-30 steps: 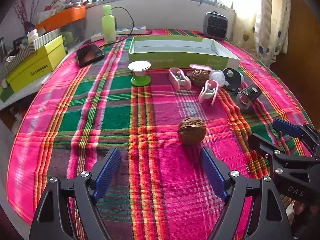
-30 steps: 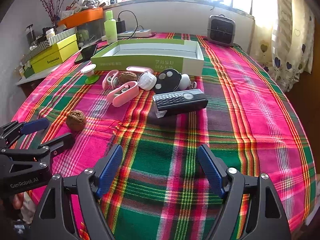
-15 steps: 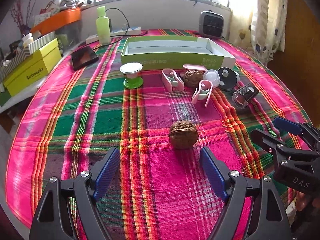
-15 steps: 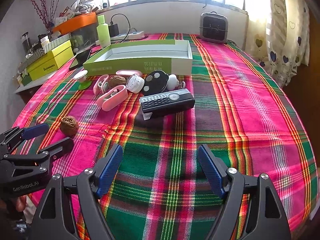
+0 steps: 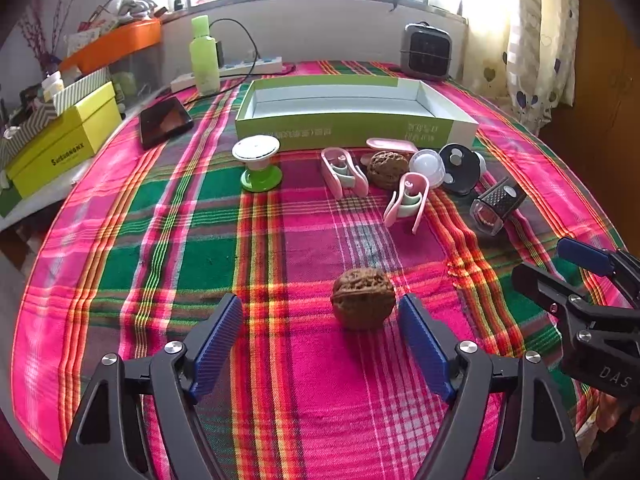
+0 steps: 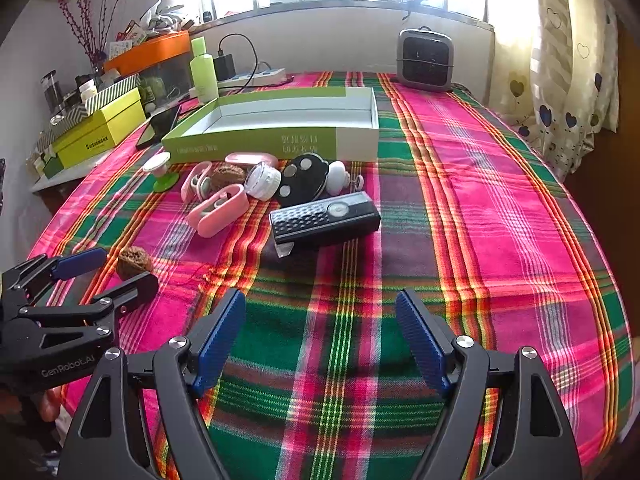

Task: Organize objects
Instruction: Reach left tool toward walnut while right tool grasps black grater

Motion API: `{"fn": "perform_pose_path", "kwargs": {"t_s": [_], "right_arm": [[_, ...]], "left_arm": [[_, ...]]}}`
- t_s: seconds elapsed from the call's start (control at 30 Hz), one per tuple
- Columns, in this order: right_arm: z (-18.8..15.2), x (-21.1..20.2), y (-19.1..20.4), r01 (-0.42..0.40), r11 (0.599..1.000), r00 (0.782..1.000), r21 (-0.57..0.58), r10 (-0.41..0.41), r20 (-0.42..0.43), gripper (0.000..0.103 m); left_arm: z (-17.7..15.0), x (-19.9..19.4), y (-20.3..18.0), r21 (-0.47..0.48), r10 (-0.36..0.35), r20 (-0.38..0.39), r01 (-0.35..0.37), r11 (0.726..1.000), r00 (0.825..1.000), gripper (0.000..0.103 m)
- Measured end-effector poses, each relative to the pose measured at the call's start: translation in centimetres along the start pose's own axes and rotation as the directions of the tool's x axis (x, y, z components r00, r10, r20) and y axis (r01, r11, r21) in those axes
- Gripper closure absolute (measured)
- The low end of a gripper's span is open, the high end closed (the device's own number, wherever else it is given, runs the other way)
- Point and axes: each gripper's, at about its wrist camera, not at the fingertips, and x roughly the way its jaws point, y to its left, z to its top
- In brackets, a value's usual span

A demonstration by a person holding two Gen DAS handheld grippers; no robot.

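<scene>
A brown walnut (image 5: 363, 298) lies on the plaid tablecloth (image 5: 160, 248) between the blue pads of my left gripper (image 5: 318, 308). It sits close to the right pad, with a wide gap to the left pad. The jaws are closing, and the pads do not press the walnut. The right wrist view shows the same walnut (image 6: 134, 262) at the left gripper's tips. My right gripper (image 6: 320, 304) hovers open over bare cloth with nothing between its fingers. An open green-and-white box (image 5: 352, 128) stands farther back.
In front of the box lie a second walnut (image 5: 387, 168), two pink clips (image 5: 344, 172), a white dome (image 5: 427, 164), a black disc (image 5: 460, 168), a black remote-like bar (image 6: 324, 220) and a green suction stand (image 5: 258, 164). A phone (image 5: 164, 120), a bottle (image 5: 204, 56) and a heater (image 5: 426, 52) stand behind.
The left gripper has moved forward, so the walnut now lies between its fingers rather than ahead of them. Its jaws have narrowed slightly. The right gripper has stayed open and shifted only slightly.
</scene>
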Motion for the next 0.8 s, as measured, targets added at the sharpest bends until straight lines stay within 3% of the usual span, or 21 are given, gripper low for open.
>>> {"fn": "perform_pose_path", "kwargs": {"t_s": [0.3, 0.8], "right_arm": [[1.8, 0.5, -0.6, -0.044, 0.996, 0.999, 0.079, 0.043, 0.014, 0.028], [4.4, 3.2, -1.2, -0.026, 0.977, 0.999, 0.214, 0.032, -0.027, 0.045]], "left_arm": [[0.8, 0.3, 0.4, -0.014, 0.009, 0.009, -0.009, 1.000, 1.000, 0.044], [0.9, 0.7, 0.8, -0.018, 0.013, 0.019, -0.012, 1.000, 1.000, 0.046]]}}
